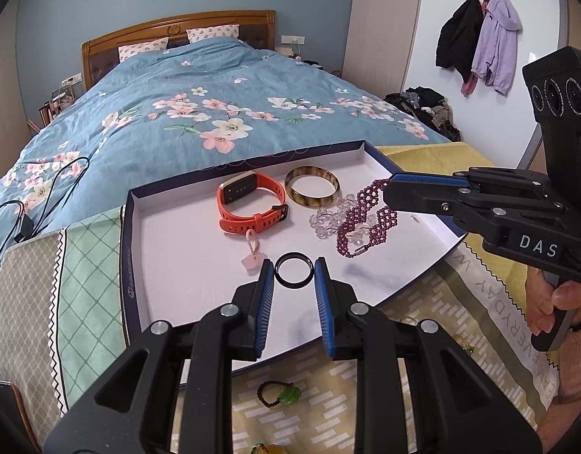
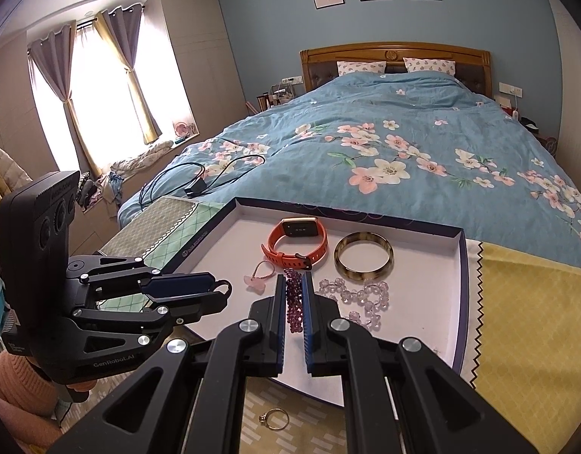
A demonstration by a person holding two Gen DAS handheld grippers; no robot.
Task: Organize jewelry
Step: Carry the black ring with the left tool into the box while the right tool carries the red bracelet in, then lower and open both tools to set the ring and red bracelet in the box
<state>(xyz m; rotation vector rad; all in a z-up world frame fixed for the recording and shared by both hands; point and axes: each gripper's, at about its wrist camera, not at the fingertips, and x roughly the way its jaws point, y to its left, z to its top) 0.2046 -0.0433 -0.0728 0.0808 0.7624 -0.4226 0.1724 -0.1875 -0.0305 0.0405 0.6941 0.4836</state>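
A shallow white tray with a dark blue rim holds an orange watch, a tortoiseshell bangle, a clear bead bracelet, a purple bead bracelet and a pink charm. My left gripper holds a black ring between its fingers, low over the tray's front. My right gripper is shut on the purple bead bracelet, which trails down onto the tray.
The tray lies on patterned cloths at the foot of a bed. In front of it lie a green bead bracelet and a gold ring. A black cable lies on the blue quilt at left.
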